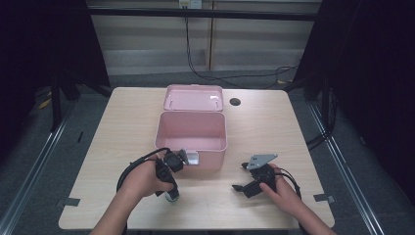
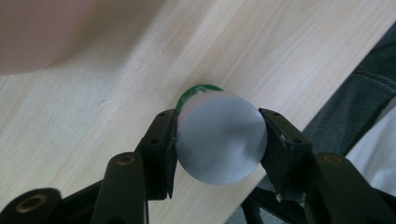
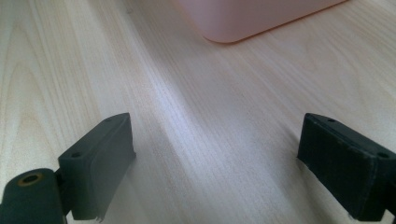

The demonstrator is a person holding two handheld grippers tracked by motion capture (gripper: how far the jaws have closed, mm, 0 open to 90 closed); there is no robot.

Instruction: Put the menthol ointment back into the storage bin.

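Note:
A small round container (image 2: 219,140) with a pale grey-white top and a green body stands on the wooden table (image 1: 274,127). The left gripper view looks down on its top. My left gripper (image 2: 219,120) is shut on it, one black pad pressed against each side. From the high view, the left gripper (image 1: 171,192) holds the container (image 1: 172,197) just in front of the open pink box (image 1: 192,148). My right gripper (image 1: 239,176) rests low over the table at the right and is open. In the right gripper view its fingers (image 3: 100,161) stand wide apart over bare wood.
The pink box's lid (image 1: 193,97) lies folded back behind it, and its inside looks bare. A dark round hole (image 1: 235,102) sits in the tabletop behind the box on the right. The table's front edge and the person's clothing (image 2: 355,102) lie close to the container.

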